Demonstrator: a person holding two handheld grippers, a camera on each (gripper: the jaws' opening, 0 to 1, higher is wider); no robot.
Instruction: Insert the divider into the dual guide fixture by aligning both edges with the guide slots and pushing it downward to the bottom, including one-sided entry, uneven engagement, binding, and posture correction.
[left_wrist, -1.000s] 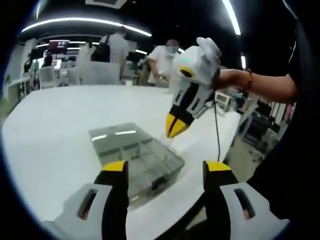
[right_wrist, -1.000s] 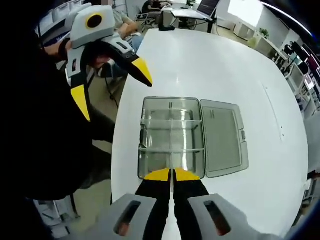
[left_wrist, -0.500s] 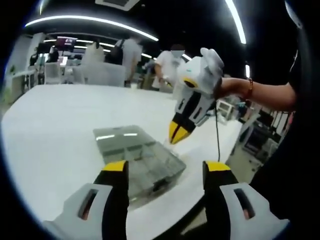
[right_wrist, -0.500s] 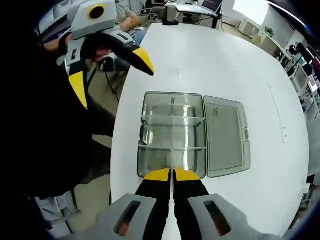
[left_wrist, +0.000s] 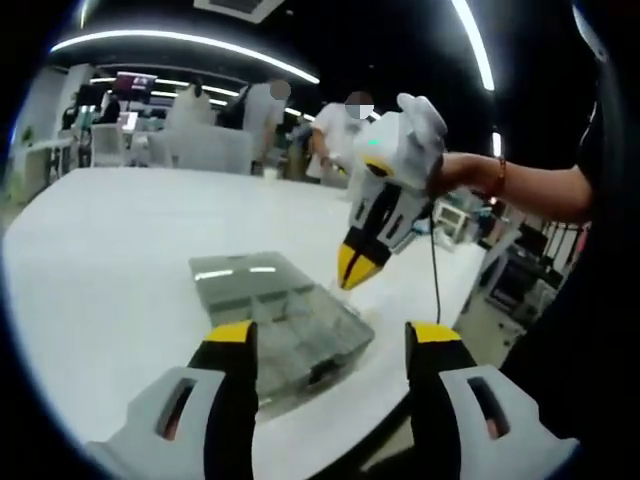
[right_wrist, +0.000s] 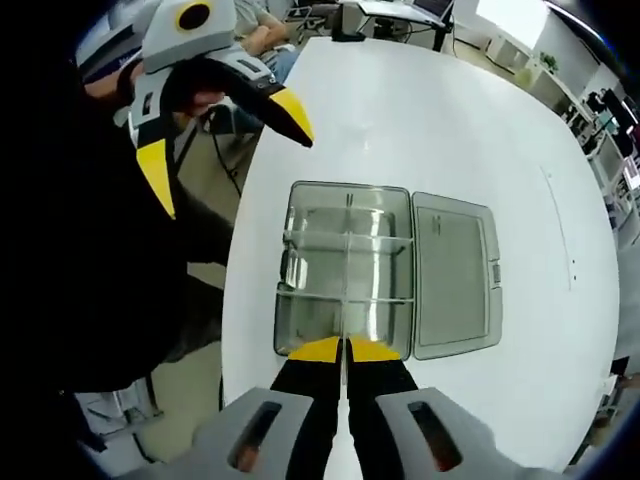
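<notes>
Grippers differ: the right gripper (right_wrist: 345, 352) is clenched on the thin clear divider (right_wrist: 345, 300), poised above the open compartment box (right_wrist: 345, 265) by the worktop (right_wrist: 440, 110) near edge, while the left gripper (right_wrist: 225, 135) hangs released beside it. Since a second ago the box sits slightly farther away (the divider seems raised, not seated), so alignment remains. Beyond the white worktop, people (left_wrist: 345, 130) stand in a lit workroom.

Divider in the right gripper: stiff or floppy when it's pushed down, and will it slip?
The divider looks like a thin clear sheet held edge-on between the right gripper and its closed jaws; probably stiff but slightly bendable. Its glossy look suggests it could slip. It seems light, so the open clear box may shift on the smooth white table if it binds.
</notes>
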